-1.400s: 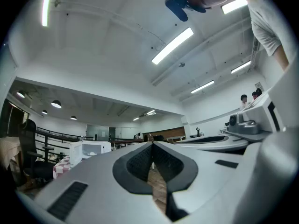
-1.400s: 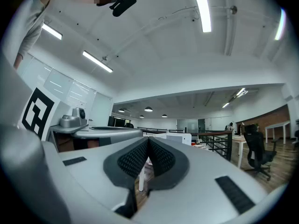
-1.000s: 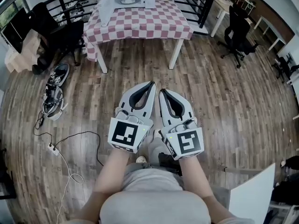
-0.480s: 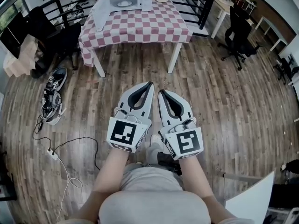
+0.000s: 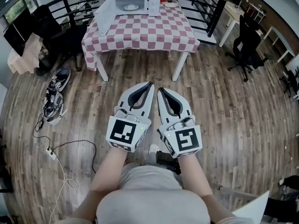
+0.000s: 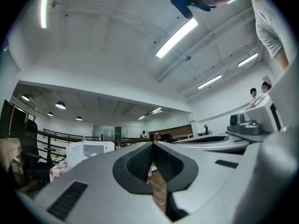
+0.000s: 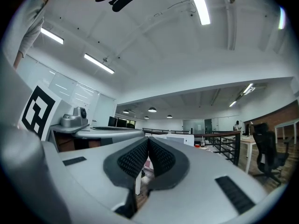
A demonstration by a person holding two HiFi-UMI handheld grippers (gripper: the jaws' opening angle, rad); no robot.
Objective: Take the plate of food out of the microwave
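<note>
Plate of food [image 5: 131, 7] sits inside the microwave [image 5: 140, 1], whose door [image 5: 105, 17] is already open, on the checked bench [image 5: 140, 31]. We stand well short of the microwave. Left gripper [image 5: 150, 85] and right gripper [image 5: 160, 91] are side by side, jaws pressed together, empty. Our judgement: close in on the microwave first, spread the jaws before reaching in, and bring the plate out level.

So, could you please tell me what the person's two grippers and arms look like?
Both the left gripper and the right gripper are light grey, tapering shells with black textured pads inside the jaws. Each carries a white cube with black square markers at the rear. The forearms are bare; the person wears a pale grey short-sleeved top.
</note>
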